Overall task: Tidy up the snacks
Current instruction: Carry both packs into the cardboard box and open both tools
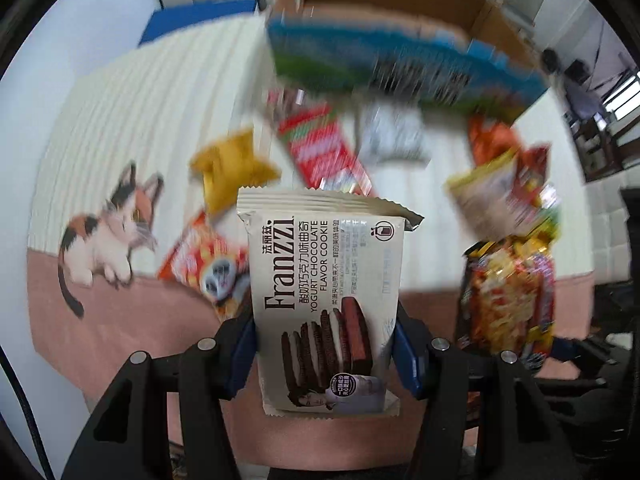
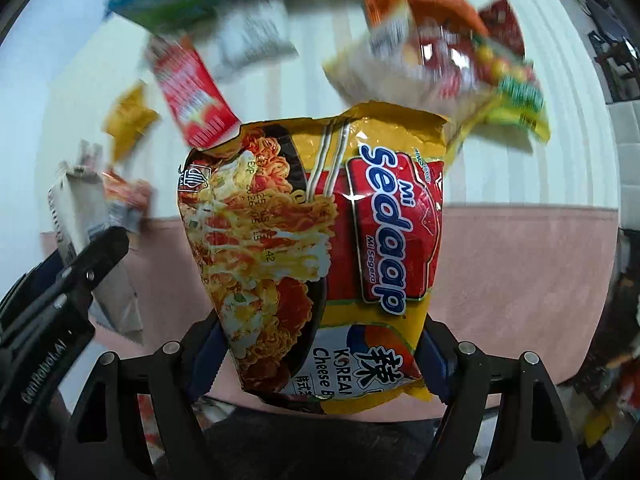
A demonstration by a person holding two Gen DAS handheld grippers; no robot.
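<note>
My left gripper [image 1: 326,354] squeezes a Franzzi cookie pack [image 1: 320,304] standing upright. My right gripper [image 2: 320,360] squeezes a Mi Sedaap noodle bag [image 2: 316,256]. Both are lifted above the cream and pink cat mat [image 1: 112,128], where blurry snacks lie near a cardboard box [image 1: 384,36].

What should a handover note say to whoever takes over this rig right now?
Left tool: shut on the beige Franzzi yogurt chocolate cookie packet, lifted.
Right tool: shut on the yellow-and-red Mi Sedaap noodle packet, lifted.
Open cardboard box with blue-green print stands at the far end of the mat.
Left: several blurred packets lie on the mat, including a red wafer packet.
</note>
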